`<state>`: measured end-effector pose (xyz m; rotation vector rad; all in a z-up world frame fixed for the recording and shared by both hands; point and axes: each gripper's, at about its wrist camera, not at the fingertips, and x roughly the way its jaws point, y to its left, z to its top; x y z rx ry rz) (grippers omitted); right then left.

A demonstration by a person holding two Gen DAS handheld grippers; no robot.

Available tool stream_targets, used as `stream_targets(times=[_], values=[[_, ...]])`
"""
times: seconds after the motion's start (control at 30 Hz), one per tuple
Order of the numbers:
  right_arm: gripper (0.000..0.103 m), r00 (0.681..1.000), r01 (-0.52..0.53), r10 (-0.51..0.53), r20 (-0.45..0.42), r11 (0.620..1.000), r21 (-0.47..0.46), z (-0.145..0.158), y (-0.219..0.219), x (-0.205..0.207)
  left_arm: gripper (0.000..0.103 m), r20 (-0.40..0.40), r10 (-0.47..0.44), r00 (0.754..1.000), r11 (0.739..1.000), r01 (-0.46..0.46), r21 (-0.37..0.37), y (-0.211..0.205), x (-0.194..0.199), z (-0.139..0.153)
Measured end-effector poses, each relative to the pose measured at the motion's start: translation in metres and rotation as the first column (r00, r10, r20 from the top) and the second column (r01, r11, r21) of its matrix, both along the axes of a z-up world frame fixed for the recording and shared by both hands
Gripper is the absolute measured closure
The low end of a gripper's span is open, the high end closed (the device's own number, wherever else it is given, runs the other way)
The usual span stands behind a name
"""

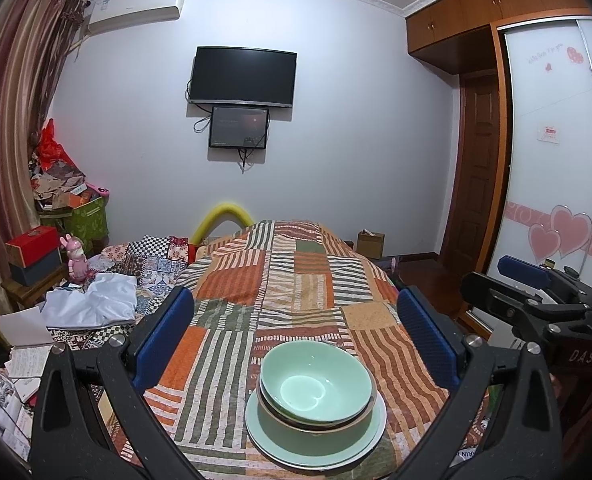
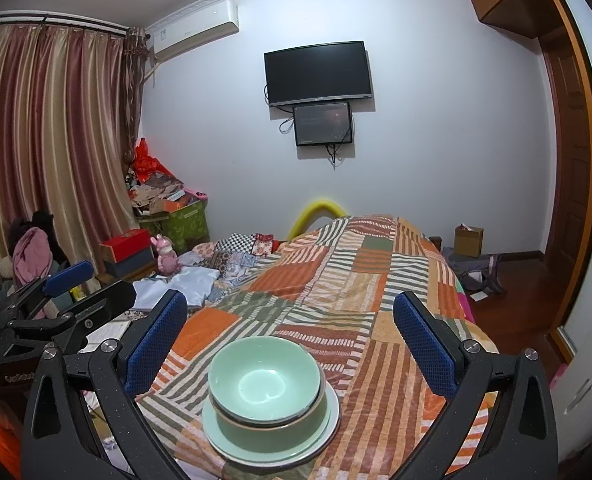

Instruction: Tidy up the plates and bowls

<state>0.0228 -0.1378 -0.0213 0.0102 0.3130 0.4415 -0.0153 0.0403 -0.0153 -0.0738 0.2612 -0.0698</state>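
Stacked on the quilt: top bowl nested in a darker bowl, both on a plate, all pale green (a second plate edge seems to show beneath). Sits at the near edge of the quilt, low in both views, between and below the fingertips of each tool.

Left gripper spread wide, blue pads well apart, either side of the stack and clear of it, holding nothing. Right gripper likewise gaping, pads apart, empty, touching neither bowl nor plate. Seen from the left view, the right gripper right of the stack.

Beyond the quilt, far wall with a TV.
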Motion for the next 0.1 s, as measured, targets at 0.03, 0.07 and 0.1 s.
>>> stream_targets(times=[0.03,0.07,0.1], values=[[0.000,1.000,0.000,0.000,-0.001,1.000,0.000,0.0001,0.0001,0.0002,0.000,0.001,0.001,1.000,1.000,-0.001,0.002,-0.0003,-0.0003,0.0001],[0.000,1.000,0.000,0.000,-0.001,1.000,-0.001,-0.0001,0.0007,0.0006,0.000,0.001,0.002,1.000,1.000,-0.002,0.004,-0.0003,-0.0002,-0.0001],[0.000,1.000,0.001,-0.001,-0.002,1.000,-0.002,-0.0005,0.0012,0.0007,0.000,-0.002,0.000,1.000,1.000,0.000,0.003,0.0003,0.0006,-0.0007]])
